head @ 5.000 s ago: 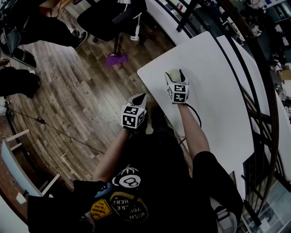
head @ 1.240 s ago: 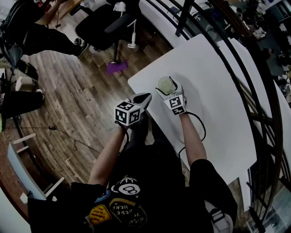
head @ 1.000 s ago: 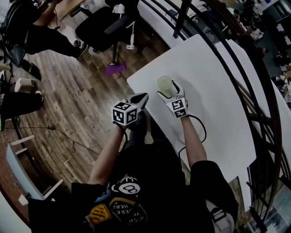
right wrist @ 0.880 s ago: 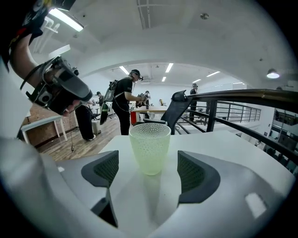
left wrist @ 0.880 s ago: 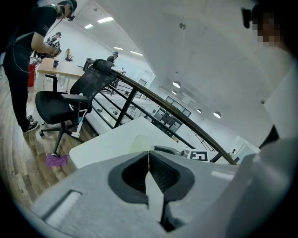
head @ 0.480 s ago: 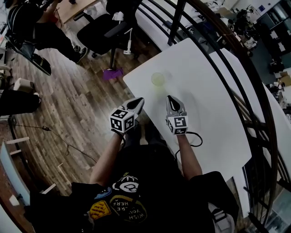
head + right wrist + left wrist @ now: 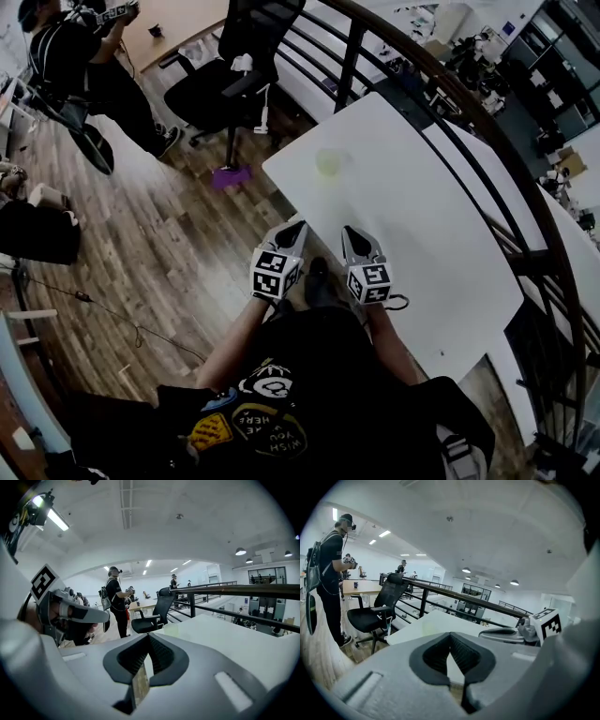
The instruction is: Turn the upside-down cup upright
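- A person in dark clothes (image 7: 70,56) stands far off to the left, well apart from the table.
- The brown wood-plank floor (image 7: 141,244) lies open on the left, with wide room there.
- A black office chair (image 7: 239,47) stands at the far left. A small purple object (image 7: 232,176) lies on the floor just off the table's left corner.
- The left gripper (image 7: 298,228), grey with a marker cube, hangs at the table's near left edge. Its jaws meet at the tips and hold nothing.
- The pale green translucent cup (image 7: 330,161) stands on end near the table's far left corner, just inside the left edge. It is well apart from both grippers and touches nothing else. It is too small to tell which end is up.
- The right gripper (image 7: 348,232), just beside the left one, points over the table's near edge. Its jaws have just been closing and now meet with nothing between them.
- The white rectangular table (image 7: 431,216) is bare from the cup to its right edge.
- A dark metal railing (image 7: 351,52) curves close round the table's far and right sides.
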Motion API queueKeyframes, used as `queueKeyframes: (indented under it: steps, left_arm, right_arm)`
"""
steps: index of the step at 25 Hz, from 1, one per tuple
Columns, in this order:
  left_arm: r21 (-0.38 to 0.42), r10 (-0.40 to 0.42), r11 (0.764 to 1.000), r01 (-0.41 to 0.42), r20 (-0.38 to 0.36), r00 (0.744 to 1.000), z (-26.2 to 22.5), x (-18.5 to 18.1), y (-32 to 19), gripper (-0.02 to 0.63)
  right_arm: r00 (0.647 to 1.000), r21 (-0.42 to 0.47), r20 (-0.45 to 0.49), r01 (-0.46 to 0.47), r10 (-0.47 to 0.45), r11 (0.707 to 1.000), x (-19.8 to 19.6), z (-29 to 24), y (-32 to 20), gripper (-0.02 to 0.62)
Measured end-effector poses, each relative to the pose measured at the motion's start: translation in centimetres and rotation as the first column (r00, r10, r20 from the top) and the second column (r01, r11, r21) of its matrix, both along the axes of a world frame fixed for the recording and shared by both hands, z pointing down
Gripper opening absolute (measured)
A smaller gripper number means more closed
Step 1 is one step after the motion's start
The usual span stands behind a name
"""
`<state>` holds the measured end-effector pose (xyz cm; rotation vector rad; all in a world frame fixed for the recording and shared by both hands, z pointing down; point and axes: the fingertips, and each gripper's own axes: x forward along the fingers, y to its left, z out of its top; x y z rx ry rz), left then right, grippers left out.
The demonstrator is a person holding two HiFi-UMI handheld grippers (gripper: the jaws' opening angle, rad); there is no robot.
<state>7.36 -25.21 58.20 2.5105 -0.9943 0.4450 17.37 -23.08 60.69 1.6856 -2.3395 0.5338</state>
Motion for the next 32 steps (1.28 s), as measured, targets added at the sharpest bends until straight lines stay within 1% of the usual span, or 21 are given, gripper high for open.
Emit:
queueKeyframes:
  steps: [3,5,8,10,11,14,16,18,20,26,29,32]
  left_arm:
    - [0.030,0.029,0.999,-0.029,0.003,1.000,-1.3,-1.5,4.1,0.006]
    - [0.030,0.045,0.999,-0.045,-0.001,0.999,-1.5,-2.5,7.0,0.006]
    - [0.006,0.045,0.999,-0.044,-0.022,0.999,-1.3,-3.6,10.6,0.006]
    - [0.017,0.039,0.999,-0.039,-0.010,0.999,-1.4,-4.1,12.1,0.006]
    - [0.022,0.036,0.999,-0.036,-0.007,0.999,-1.5,-4.3,12.6,0.006]
    - [0.013,0.024,1.000,-0.024,-0.022,0.999,-2.1,-4.5,14.0,0.006]
    - [0.004,0.016,1.000,-0.016,-0.034,0.999,-2.4,-4.5,14.6,0.006]
    - [-0.002,0.003,1.000,-0.003,-0.053,0.999,-2.9,-4.0,14.9,0.006]
    - [0.011,0.007,1.000,-0.006,-0.067,0.998,-3.8,-2.9,15.2,0.006]
    - [0.096,0.104,0.990,-0.103,-0.011,0.994,-4.8,0.7,16.5,0.006]
    - [0.089,0.126,0.988,-0.125,-0.008,0.992,-4.8,1.3,16.7,0.006]
    - [0.079,0.127,0.989,-0.128,0.010,0.992,-4.5,1.4,16.6,0.006]
  right_arm:
    - [0.999,-0.004,0.024,-0.039,0.039,0.999,-1.8,-1.5,4.1,0.002]
    - [0.997,-0.006,0.031,-0.065,0.065,0.998,-3.1,-2.2,7.1,0.002]
    - [0.997,0.004,0.007,-0.070,0.070,0.998,-4.7,-2.7,11.1,0.002]
    - [0.997,0.008,-0.023,-0.067,0.068,0.998,-4.9,-2.6,12.9,0.002]
    - [0.997,0.006,-0.024,-0.073,0.073,0.997,-4.6,-2.6,13.5,0.002]
    - [0.996,0.009,0.000,-0.088,0.088,0.996,-3.8,-3.5,14.5,0.002]
    - [0.997,0.016,0.005,-0.075,0.075,0.997,-3.8,-4.3,14.8,0.002]
    - [0.998,0.022,0.014,-0.058,0.058,0.998,-4.0,-5.2,15.0,0.002]
    - [0.999,0.034,0.023,-0.044,0.044,0.998,-4.0,-6.0,15.4,0.002]
    - [0.999,0.033,0.039,-0.020,0.018,0.999,-3.3,-5.9,16.2,0.002]
    - [0.998,0.035,0.055,-0.030,0.028,0.999,-2.8,-6.2,16.0,0.002]
    - [0.998,0.042,0.056,-0.040,0.038,0.998,-2.5,-6.7,16.1,0.002]
